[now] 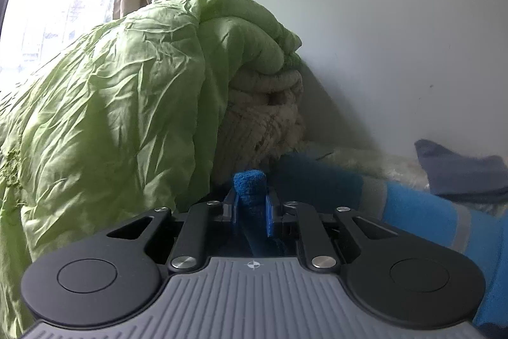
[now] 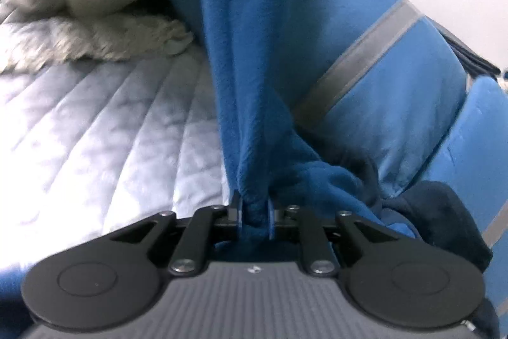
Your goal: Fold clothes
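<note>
Both my grippers clamped on the blue fleece, holding it up over the bed.

My left gripper (image 1: 250, 208) has its fingers pinched tight on a bunched edge of the blue fleece garment (image 2: 397, 84), a little nub of it poking out past the tips. My right gripper (image 2: 254, 212) is squeezed shut on another fold of the same garment, which stretches up and away from it, grey stripes (image 2: 358, 65) running across. The white quilted mattress (image 2: 104, 129) sits just left of the fleece and below it. Beyond the fleece there's a crumpled green duvet (image 1: 120, 104) piled on a shaggy cream blanket (image 1: 263, 116), against the wall. A dark blue cloth (image 1: 460, 170) lies to the fleece's right.
</note>
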`<state>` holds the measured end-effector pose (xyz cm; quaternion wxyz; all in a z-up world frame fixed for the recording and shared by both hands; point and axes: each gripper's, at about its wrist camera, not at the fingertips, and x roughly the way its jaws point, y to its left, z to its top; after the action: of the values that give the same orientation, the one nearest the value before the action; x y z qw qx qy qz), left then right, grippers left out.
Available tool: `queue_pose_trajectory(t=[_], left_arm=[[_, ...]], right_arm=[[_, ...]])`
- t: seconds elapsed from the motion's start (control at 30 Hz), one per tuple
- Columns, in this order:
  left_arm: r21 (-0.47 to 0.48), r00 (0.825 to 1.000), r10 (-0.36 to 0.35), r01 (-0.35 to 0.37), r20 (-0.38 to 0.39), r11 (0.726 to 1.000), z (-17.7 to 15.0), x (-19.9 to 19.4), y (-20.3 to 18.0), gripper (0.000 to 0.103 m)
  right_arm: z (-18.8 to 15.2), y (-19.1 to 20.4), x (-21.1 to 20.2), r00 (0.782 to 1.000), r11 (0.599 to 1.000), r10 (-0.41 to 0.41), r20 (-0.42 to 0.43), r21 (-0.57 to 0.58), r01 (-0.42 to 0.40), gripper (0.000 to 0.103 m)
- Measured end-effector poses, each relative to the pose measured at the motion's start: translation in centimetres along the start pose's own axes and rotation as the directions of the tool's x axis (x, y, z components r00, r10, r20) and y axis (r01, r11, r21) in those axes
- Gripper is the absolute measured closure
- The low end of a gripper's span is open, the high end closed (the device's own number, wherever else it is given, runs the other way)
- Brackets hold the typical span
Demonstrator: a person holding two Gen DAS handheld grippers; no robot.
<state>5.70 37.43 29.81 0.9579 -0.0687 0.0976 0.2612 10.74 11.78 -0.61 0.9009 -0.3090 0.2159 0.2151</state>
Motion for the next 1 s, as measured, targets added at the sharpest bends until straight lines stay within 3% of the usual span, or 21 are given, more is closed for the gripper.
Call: queue_pose_trajectory(t=[0.17,0.2,0.23,0.3,0.33,0.5,0.63,0.83,0.87,0.9,0.93,0.97,1.0], left_arm=[[-0.042,0.999,0.013,-0.015,-0.034,0.999,-0.2,0.7,0.1,0.088],[-0.042,0.999,0.014,-0.015,-0.032,0.999,-0.2,0.6,0.0,0.088],[-0.042,0.999,0.014,-0.015,-0.030,0.999,-0.2,0.5,-0.1,0.088],[-0.042,1.000,0.014,-0.016,-0.027,0.999,-0.1,0.2,-0.3,0.088],[-0.043,1.000,0.013,-0.014,-0.026,0.999,0.0,0.1,-0.3,0.088],[-0.064,1.000,0.004,-0.005,-0.027,0.998,0.3,-0.4,-0.5,0.088],[-0.072,1.000,-0.013,0.011,-0.027,0.997,0.5,-0.7,-0.6,0.088],[-0.055,0.999,-0.045,0.044,-0.020,0.998,0.5,-1.3,-0.4,0.088],[-0.056,0.999,-0.050,0.048,-0.019,0.997,0.6,-1.4,-0.3,0.088],[-0.059,0.999,-0.052,0.050,-0.018,0.997,0.6,-1.4,-0.2,0.088],[-0.062,0.998,-0.052,0.051,-0.018,0.997,0.6,-1.5,-0.1,0.088],[-0.065,0.998,-0.053,0.052,-0.017,0.997,0.7,-1.5,0.0,0.088],[-0.069,0.998,-0.059,0.058,-0.018,0.996,0.6,-1.5,0.1,0.088]], right_arm=[[-1.9,-0.5,0.0,0.999,0.999,0.045,0.020,-0.018,-0.044,0.092],[-1.8,-0.5,-0.5,0.999,0.999,0.031,0.033,-0.017,-0.031,0.070],[-1.6,-0.6,-1.1,0.999,1.000,0.015,0.047,-0.017,-0.014,0.066],[-1.1,0.2,-2.4,0.992,0.997,-0.037,0.120,-0.057,0.044,0.037],[-0.9,0.7,-3.0,0.986,0.994,-0.063,0.158,-0.076,0.075,0.034],[0.5,3.7,-4.0,0.942,0.950,-0.163,0.293,-0.212,0.230,0.035],[2.7,6.0,-3.8,0.908,0.908,-0.189,0.374,-0.284,0.306,0.035],[7.4,5.2,-1.9,0.939,0.966,-0.131,0.317,-0.174,0.193,0.035],[7.7,5.1,-1.8,0.941,0.969,-0.117,0.318,-0.169,0.177,0.042],[7.9,5.1,-1.7,0.942,0.972,-0.103,0.321,-0.167,0.163,0.066],[8.1,4.9,-1.5,0.950,0.977,-0.082,0.302,-0.162,0.136,0.077],[8.2,4.7,-1.4,0.958,0.984,-0.058,0.281,-0.147,0.102,0.095],[8.0,4.6,-1.3,0.959,0.987,-0.052,0.280,-0.132,0.092,0.095]])
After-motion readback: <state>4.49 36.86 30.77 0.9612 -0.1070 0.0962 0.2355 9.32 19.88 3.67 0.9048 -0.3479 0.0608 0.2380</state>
